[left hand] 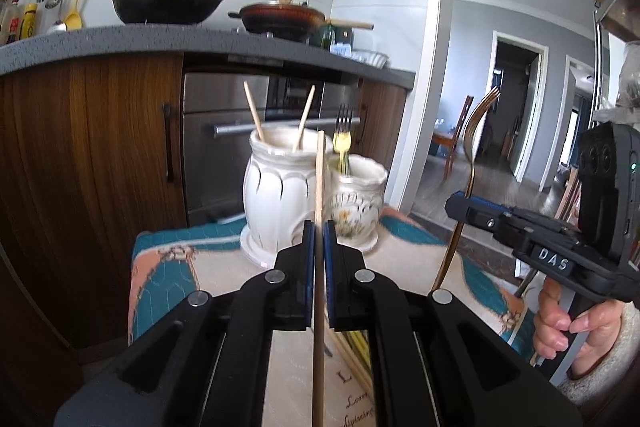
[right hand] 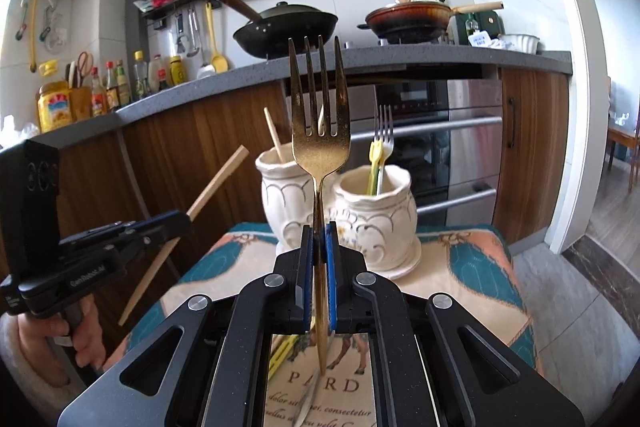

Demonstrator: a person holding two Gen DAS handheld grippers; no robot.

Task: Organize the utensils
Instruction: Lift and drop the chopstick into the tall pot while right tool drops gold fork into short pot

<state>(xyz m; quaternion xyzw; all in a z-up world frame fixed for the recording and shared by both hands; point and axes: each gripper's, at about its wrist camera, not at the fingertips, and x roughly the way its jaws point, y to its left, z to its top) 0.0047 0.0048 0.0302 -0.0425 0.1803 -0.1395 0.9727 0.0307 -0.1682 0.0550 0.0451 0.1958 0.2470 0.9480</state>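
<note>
Left wrist: left tool (left hand: pixel 319 227) pinching a chopstick (left hand: pixel 319 195), upright, in front of the taller jar (left hand: pixel 280 195) (two chopsticks inside).
Right wrist: right tool (right hand: pixel 319 231) pinching a gold fork (right hand: pixel 320 131), tines up, before the shorter jar (right hand: pixel 380 219) near the cloth's (right hand: pixel 472 287) far edge.

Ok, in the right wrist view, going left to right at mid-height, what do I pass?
Left claw shut on a wooden chopstick → taller white jar with a chopstick in it → gold fork clamped upright in the right claw → shorter white jar holding forks → steel oven front.
</note>
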